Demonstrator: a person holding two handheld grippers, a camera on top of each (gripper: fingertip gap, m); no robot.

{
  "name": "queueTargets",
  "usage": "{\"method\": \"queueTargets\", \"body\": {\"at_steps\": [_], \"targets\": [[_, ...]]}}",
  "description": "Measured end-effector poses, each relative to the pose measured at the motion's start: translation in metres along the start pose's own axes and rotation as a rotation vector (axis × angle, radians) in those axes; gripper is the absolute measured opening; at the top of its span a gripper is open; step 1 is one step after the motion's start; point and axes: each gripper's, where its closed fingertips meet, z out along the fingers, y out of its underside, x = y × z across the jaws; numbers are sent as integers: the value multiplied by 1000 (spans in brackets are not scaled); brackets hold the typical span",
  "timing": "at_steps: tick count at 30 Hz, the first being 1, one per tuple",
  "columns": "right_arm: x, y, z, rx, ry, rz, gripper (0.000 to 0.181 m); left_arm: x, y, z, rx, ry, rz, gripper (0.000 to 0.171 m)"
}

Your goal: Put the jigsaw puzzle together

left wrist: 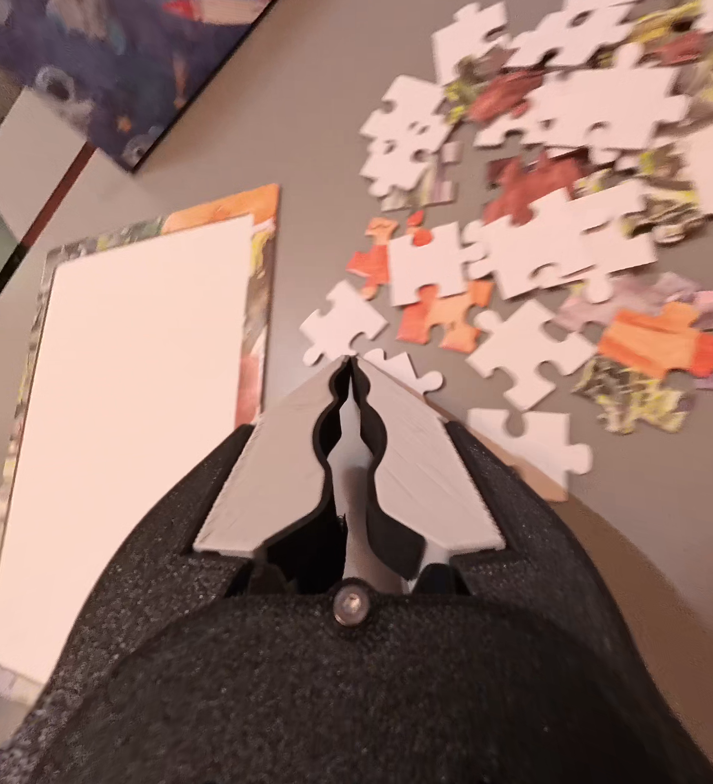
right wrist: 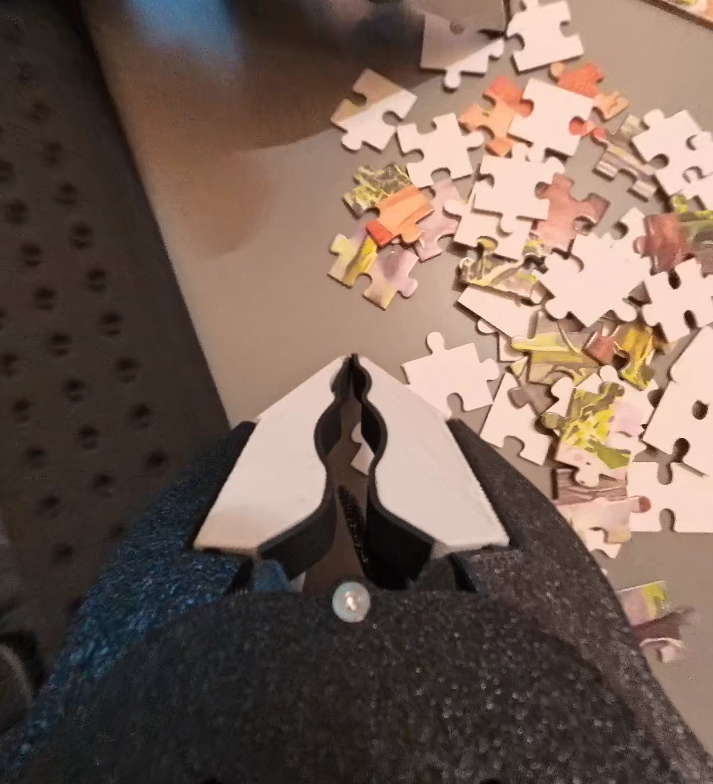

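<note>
My left gripper (left wrist: 350,359) is shut, and its tips hover at the near edge of the loose puzzle pieces (left wrist: 558,212) on the grey table (left wrist: 303,106). A white face-down piece (left wrist: 407,373) lies right by the tips and runs under the right finger; whether it is pinched is unclear. The puzzle board (left wrist: 147,382), white inside with a coloured border, lies to the left. My right gripper (right wrist: 352,358) is shut above the bare table (right wrist: 240,254), left of the pile of pieces (right wrist: 579,254). A white piece (right wrist: 452,375) lies just to its right.
A dark blue printed sheet (left wrist: 113,63) lies at the far left of the table. In the right wrist view a dark perforated surface (right wrist: 49,254) runs along the table's left edge. A corner of the board (right wrist: 706,12) shows at the top right. There is about 20 centimeters between the tips of the two grippers. My left tips are about 15 centimeters from the white piece (right wrist: 452,375), my right tips only 4 centimeters.
</note>
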Motion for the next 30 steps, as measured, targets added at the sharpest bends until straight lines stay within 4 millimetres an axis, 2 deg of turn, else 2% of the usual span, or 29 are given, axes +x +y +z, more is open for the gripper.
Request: {"method": "queueTargets", "body": {"at_steps": [2, 3, 5, 7, 8, 9, 10, 11, 12, 14, 15, 17, 19, 20, 21, 26, 30], "targets": [[11, -1, 1, 12, 58, -16, 0, 21, -13, 2, 22, 16, 93, 0], [31, 3, -4, -5, 148, -7, 0, 34, -20, 1, 40, 38, 146, 0], [82, 30, -25, -94, 381, 34, 0, 58, -33, -4, 95, 112, 197, 0], [106, 44, -50, -86, 484, 110, 0, 60, -42, -13, 150, 150, 151, 0], [107, 47, -61, -44, 483, 151, 0, 56, -46, -19, 175, 188, 92, 4], [106, 50, -71, -3, 463, 194, 5, 53, -49, -25, 196, 255, 18, 17], [107, 57, -80, 19, 459, 244, 26, 49, -50, -32, 209, 337, -59, 29], [111, 71, -88, 2, 473, 305, 57, 44, -50, -38, 212, 416, -123, 41], [117, 92, -94, -51, 491, 355, 76, 38, -46, -41, 200, 470, -160, 55], [123, 125, -98, -101, 500, 441, 98, 15, -28, -33, 156, 446, -152, 75], [121, 123, -95, -22, 447, 473, 96, 10, -19, -29, 135, 439, -129, 83], [107, 107, -83, 107, 282, 453, 112, 18, -6, -27, 107, 527, -110, 102], [116, 100, -71, 150, 317, 377, 118, 32, -4, -24, 108, 597, -99, 102], [117, 95, -66, 124, 315, 330, 116, 38, -6, -21, 109, 603, -75, 107], [117, 86, -61, 129, 287, 316, 104, 44, -8, -17, 106, 595, -38, 108], [115, 52, -31, 80, 158, 180, 116, 72, -28, -3, 104, 583, 101, 112], [107, 25, -11, 100, 87, 92, 113, 91, -47, 7, 110, 616, 135, 112]]}}
